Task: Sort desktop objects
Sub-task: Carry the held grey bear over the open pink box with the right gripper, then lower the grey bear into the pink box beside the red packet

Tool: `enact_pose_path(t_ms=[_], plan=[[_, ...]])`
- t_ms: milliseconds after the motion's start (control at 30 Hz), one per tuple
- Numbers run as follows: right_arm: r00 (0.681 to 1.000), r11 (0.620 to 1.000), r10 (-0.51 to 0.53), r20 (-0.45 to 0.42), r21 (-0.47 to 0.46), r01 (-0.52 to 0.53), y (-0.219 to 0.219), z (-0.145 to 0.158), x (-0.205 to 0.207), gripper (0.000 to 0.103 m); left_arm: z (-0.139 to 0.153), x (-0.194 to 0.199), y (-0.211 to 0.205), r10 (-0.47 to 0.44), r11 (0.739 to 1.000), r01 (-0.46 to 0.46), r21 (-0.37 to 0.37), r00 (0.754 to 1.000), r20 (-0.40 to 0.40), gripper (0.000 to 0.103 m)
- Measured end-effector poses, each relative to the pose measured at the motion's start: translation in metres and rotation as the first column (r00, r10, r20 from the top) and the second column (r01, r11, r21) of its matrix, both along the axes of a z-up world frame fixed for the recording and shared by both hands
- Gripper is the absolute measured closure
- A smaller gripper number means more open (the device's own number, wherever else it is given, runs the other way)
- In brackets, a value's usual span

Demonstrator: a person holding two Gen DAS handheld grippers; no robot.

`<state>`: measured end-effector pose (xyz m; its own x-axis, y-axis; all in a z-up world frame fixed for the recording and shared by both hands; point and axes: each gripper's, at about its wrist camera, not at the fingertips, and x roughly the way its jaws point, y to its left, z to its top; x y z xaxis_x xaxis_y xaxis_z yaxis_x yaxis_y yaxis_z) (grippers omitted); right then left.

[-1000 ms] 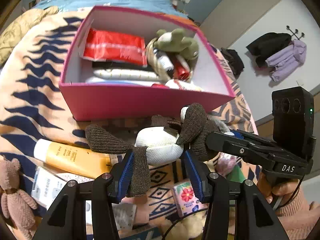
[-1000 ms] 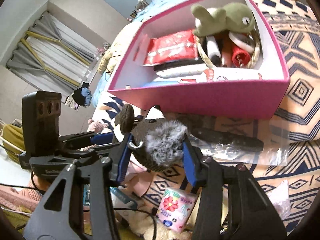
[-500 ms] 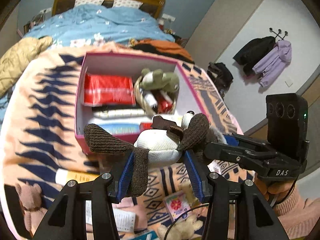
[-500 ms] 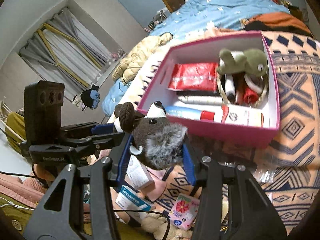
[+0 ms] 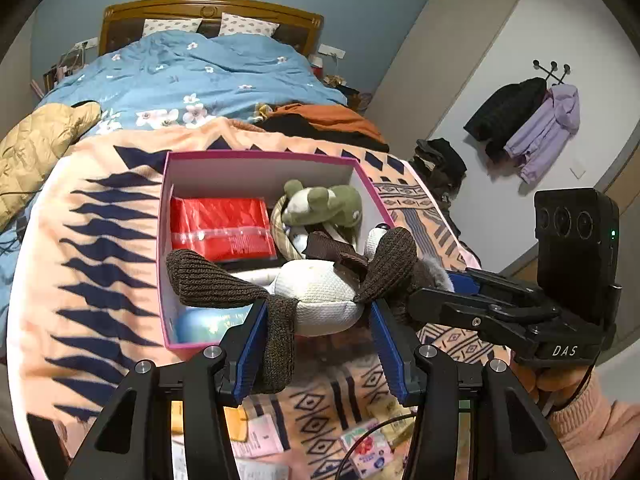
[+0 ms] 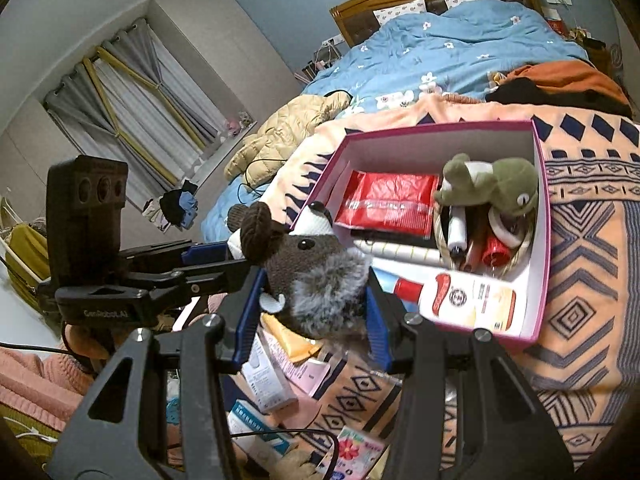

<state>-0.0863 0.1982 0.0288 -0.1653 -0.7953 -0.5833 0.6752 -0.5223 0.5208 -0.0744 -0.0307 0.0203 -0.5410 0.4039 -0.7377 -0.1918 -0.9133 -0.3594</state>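
Plush toy: held off the blanket, over the pink box's near rim.
Long axis: across both grippers, body left, head right.
Left gripper: pinched its white knit belly.
Right gripper: clamped its grey furry head.
Box: lay straight ahead of both, already crowded.
Look: brown knitted limbs, soft, floppy.

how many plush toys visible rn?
2 clear: brown-and-white knitted plush animal clamped between left gripper and right gripper; green plush frog inside pink cardboard box. Tan fuzzy item at bottom edge may be another.
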Motion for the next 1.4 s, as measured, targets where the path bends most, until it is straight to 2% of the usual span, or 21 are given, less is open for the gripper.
enact_pose_path(t_ms=[367, 1400], plan=[[1.000, 1.000, 0.009, -0.019, 0.017, -0.009, -0.017, 0.000, -0.031, 0.054, -0.001, -0.034, -0.008, 0.014, 1.000, -0.014, -0.015, 1.000, -0.007, 0.052], [0.998, 0.993, 0.041, -0.037, 0.113, -0.036, -0.060, -0.019, -0.097, 0.054, -0.031, -0.102, -0.023, 0.058, 0.997, -0.056, -0.051, 0.998, 0.029, 0.052]])
